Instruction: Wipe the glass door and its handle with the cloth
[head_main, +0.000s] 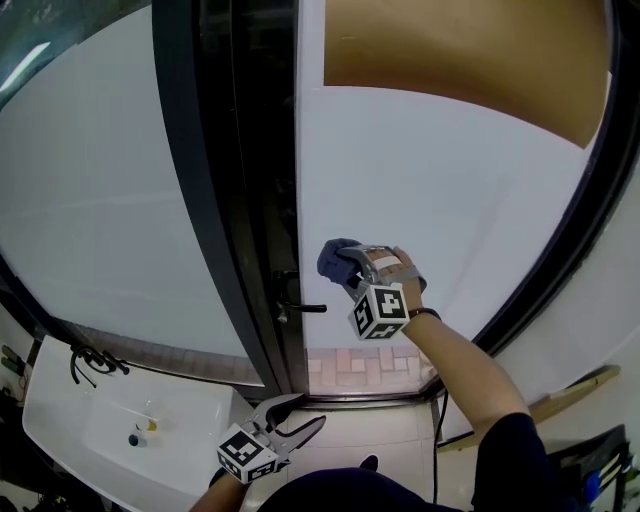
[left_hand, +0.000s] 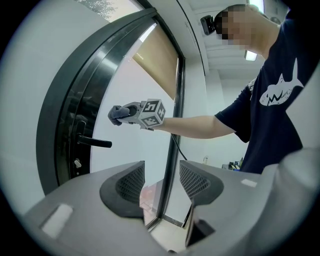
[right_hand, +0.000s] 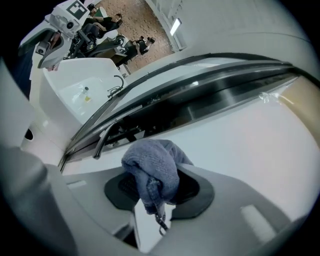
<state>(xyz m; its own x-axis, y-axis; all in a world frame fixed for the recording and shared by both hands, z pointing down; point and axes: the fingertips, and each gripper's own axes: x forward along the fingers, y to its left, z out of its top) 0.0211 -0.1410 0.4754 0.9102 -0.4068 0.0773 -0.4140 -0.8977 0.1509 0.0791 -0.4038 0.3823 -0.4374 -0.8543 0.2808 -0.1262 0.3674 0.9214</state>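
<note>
Since the soft blue-grey terry cloth (right_hand: 152, 172) is light and limp, I judge it best pinched by a thick fold, as my right gripper (right_hand: 150, 195) has it: its jaws are clamped on the bunched wad, a loose tail dangling below. It sits at the frosted white glass door (head_main: 450, 190), just beside the black lever handle (head_main: 300, 307); contact I cannot confirm. My left gripper (left_hand: 161, 182) hangs low, jaws apart and empty

No words, numbers or brand names are legible. The only printed marks are black-and-white square patterns on the white marker cube (head_main: 380, 311) of the right gripper (head_main: 338, 262) and on its twin on the left gripper (head_main: 308, 410), plus a white shark outline (left_hand: 280, 92) on the person's dark navy T-shirt (left_hand: 285, 130).
</note>
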